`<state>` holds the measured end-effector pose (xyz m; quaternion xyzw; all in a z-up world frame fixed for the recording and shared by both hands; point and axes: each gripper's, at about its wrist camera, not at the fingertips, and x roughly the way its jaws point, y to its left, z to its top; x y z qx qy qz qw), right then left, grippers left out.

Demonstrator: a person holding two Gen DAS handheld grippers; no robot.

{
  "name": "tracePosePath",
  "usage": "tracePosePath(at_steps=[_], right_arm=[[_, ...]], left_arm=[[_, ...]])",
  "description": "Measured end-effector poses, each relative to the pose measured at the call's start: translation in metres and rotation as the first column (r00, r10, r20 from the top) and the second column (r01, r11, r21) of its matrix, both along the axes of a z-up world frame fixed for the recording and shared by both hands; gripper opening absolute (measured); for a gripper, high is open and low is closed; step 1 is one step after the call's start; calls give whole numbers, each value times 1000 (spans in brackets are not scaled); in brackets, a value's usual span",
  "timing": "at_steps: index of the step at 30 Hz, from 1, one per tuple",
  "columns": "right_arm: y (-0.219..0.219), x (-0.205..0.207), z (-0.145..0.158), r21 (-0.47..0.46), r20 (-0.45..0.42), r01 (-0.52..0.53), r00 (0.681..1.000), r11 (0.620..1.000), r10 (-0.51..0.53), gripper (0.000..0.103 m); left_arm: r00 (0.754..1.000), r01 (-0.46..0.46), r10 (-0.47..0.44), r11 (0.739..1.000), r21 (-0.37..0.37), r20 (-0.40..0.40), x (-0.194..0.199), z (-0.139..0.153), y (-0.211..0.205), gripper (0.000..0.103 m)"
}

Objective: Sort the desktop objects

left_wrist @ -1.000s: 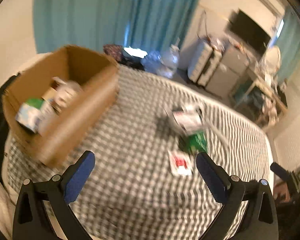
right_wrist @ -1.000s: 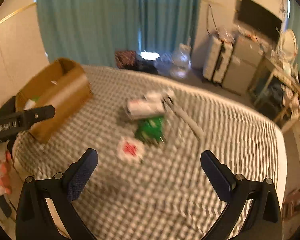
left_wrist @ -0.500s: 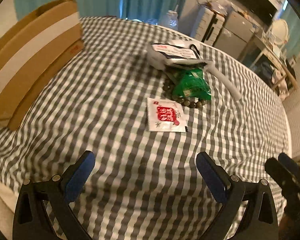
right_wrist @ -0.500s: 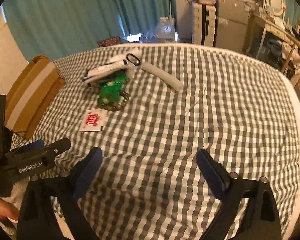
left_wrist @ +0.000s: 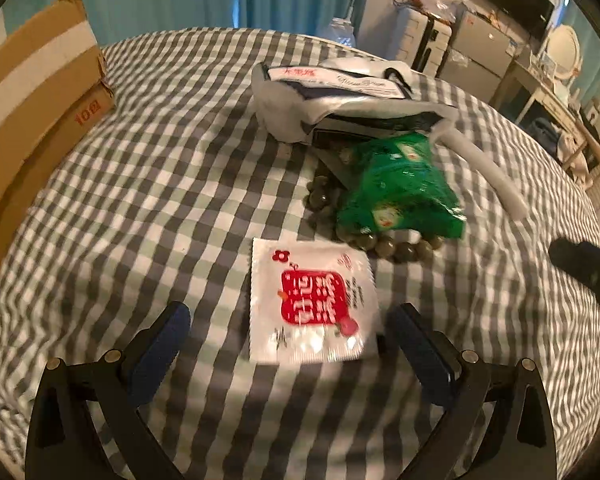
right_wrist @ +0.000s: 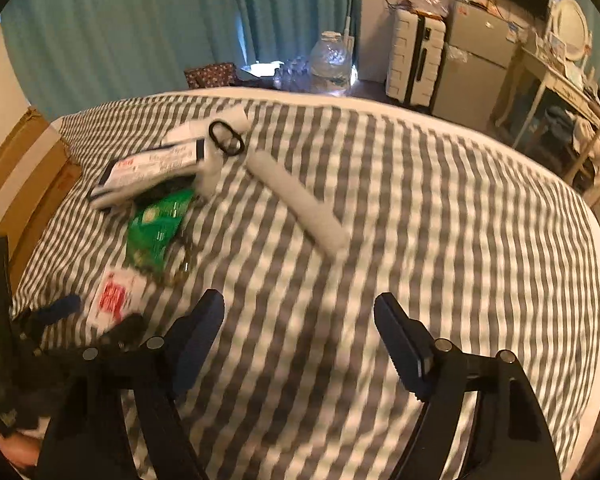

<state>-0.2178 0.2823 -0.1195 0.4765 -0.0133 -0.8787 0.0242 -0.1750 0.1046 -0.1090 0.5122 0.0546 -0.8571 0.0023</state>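
1. The left gripper [left_wrist: 288,336] is hanging wide and released over the checked cloth [left_wrist: 148,184] covering the table; nothing is pressing against its blue pads [left_wrist: 160,344].
2. The white sachet with the red label [left_wrist: 312,300] is lying flat on the cloth between the left gripper's two fingers, with a gap showing on each side of it.
3. The green packet [left_wrist: 400,188] is resting just beyond the sachet, partly covering a string of dark beads [left_wrist: 384,246] that is curling out from under its near edge.
4. The white pouch with printed labels [left_wrist: 332,96] is sitting beyond the green packet and touching its far end.
5. The white tube [right_wrist: 300,200] is lying at a slant to the right of the pouch, with bare cloth around its near end.
6. The cardboard box [left_wrist: 28,100] is standing at the left edge of the cloth, well apart from the sachet.
7. The right gripper [right_wrist: 300,320] is hovering over bare cloth to the right of the sachet; its jaws are closing, and nothing is lying between them.
8. In the right wrist view, the left gripper's blue-tipped finger is showing beside the sachet at the lower left.
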Motion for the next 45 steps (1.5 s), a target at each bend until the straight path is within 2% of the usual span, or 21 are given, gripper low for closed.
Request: tracePosePath(at_steps=[4,6,9,11,12,13,15,16,17,18,19,20,24,27,28,35,39,45], right_arm=[[-3,-29,-7,10,-8,-17,1000,1000,17,78],[-3,-45,-12,-33,4,-36,999,999,36,78],[-5,-61,-19,-56,-4,-23,1000,998,22,77],[-8,-71,-31,-46,31,-1,1000,999,2,72],[-9,-75,-38,8,77,11,997,1000,-12,69],[-11,-77,-43,57,115,15,993,998,-21,59],[-10,-72,-43,79,136,33,990,996,-44,49],[-8,-68,-42,73,135,52,989,996,-61,33],[-6,-62,-39,79,134,77,987,994,-87,24],[-4,-56,-37,75,127,93,987,993,-102,23],[-2,-46,-33,52,112,113,987,992,-118,22],[-1,-36,-29,25,92,162,982,987,-163,21],[-8,14,-20,-83,60,188,981,979,-183,20],[-7,44,-23,-224,111,197,978,955,-175,9],[-7,52,-21,-259,132,203,976,944,-174,1],[-13,95,-6,-279,113,172,983,945,-145,1],[3,98,-3,-347,102,213,977,913,-189,1],[25,95,-19,-409,146,285,958,867,-247,1]], left_arm=[[999,0,0,1000,-12,-35,-4,-4,1,103],[999,8,-9,1000,-19,-31,-5,-5,1,103],[998,15,-14,1000,2,-55,0,-4,-2,95],[997,22,-22,1000,-7,-79,5,-2,-4,80],[995,13,-14,1000,-7,-97,8,1,-6,61],[994,-3,3,1000,5,-114,11,4,-10,49],[993,-23,29,998,59,-112,13,4,-19,43],[993,-27,35,997,73,-110,15,4,-24,37],[993,-26,34,997,75,-113,16,5,-26,35],[993,-20,29,997,80,-110,18,6,-30,22],[994,-21,29,997,80,-108,21,8,-31,4],[995,-20,28,996,87,-100,19,10,-32,4],[994,-24,33,995,94,-99,31,22,-46,4],[994,-29,39,995,98,-105,45,31,-58,4],[993,-37,47,994,99,-108,51,35,-62,4],[991,-91,104,985,143,-86,83,46,-87,4],[988,-108,123,984,141,-98,100,49,-96,4],[991,-99,109,987,129,-74,108,41,-93,4]])
